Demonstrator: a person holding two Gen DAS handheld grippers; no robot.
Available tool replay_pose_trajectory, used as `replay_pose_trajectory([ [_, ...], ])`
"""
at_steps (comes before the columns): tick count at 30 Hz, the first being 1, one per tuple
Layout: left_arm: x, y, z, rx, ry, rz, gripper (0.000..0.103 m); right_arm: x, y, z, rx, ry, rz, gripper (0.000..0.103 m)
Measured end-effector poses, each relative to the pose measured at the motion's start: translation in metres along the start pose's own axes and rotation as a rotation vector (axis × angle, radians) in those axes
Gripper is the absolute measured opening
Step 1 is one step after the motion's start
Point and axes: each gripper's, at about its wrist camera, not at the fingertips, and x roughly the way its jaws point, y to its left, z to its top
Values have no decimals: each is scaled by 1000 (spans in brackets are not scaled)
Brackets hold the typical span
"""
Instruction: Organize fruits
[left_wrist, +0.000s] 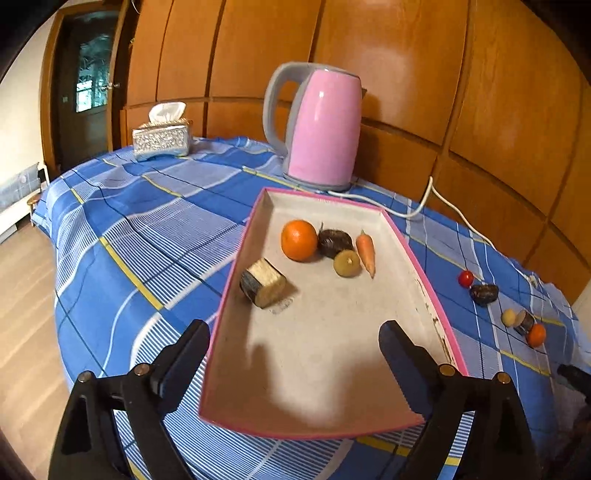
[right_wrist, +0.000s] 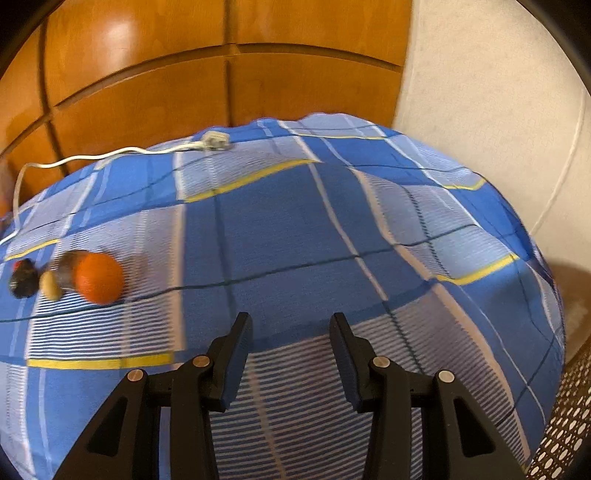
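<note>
A pink-rimmed tray lies on the blue checked tablecloth. In it are an orange, a dark fruit, a greenish round fruit, a small carrot and a cut log-like piece. My left gripper is open and empty above the tray's near end. To the tray's right on the cloth lie a cherry tomato, a dark fruit, a small yellow fruit, a cut piece and an orange. My right gripper is open and empty; that orange lies to its left.
A pink kettle stands behind the tray, its white cord trailing right to a plug. A tissue box sits at the far left. Wooden panels rise behind the table. The table edge drops off at the left and right.
</note>
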Motion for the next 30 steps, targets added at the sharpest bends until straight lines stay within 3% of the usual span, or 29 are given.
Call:
replay_pose_trajectory([
  [3,0,2,1,-5,-4,17,94,-16,16,8,-52,-39,61,44],
  [7,4,6,0,-20,17,37,95,-35,51,25,-158,-51,242,44],
  [12,13,13,-3,-47,59,49,96,-46,127,40,-357,-12,484,44],
  [16,19,19,-5,-68,85,52,96,-43,181,44,-483,17,565,44],
  [21,27,25,-9,-93,119,57,96,-31,240,51,-620,38,579,44],
  [28,33,32,-11,-120,140,66,96,1,288,47,-769,109,495,44],
  [30,33,33,-11,-122,140,66,96,13,293,43,-799,136,458,34],
])
